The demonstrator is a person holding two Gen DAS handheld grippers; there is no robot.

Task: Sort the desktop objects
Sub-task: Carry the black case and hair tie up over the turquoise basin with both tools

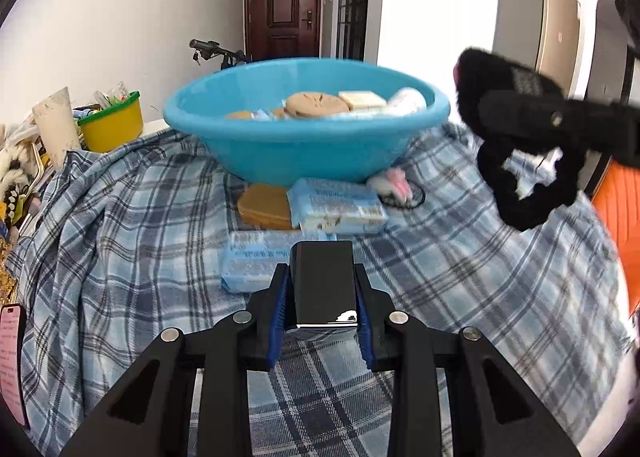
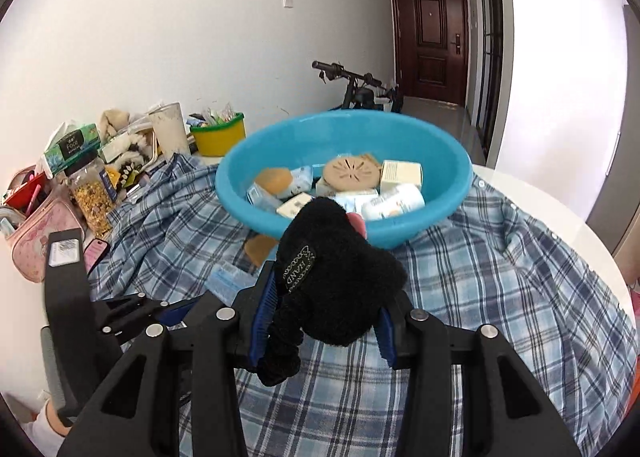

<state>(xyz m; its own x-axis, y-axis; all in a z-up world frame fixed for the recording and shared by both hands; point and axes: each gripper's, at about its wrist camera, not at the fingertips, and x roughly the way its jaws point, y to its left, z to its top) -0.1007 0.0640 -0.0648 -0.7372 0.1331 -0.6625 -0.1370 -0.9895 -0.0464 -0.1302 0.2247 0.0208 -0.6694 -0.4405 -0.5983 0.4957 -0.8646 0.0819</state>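
Gripping a black box [image 1: 323, 283], the left gripper [image 1: 322, 297] hovers over the plaid cloth [image 1: 460, 277] before the basin [image 1: 304, 137]. The right gripper [image 2: 324, 309] clamps a black scrunchie [image 2: 336, 281]; only the right view shows its label, perhaps reading "HAND".

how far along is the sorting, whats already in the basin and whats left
Partly done. The blue basin already holds several items, including a round tan disc and small boxes. In hand: the left gripper grips a shiny dark box, the right gripper a black fuzzy scrunchie. Left on the plaid cloth: two blue packets, a tan lid, a small plush.
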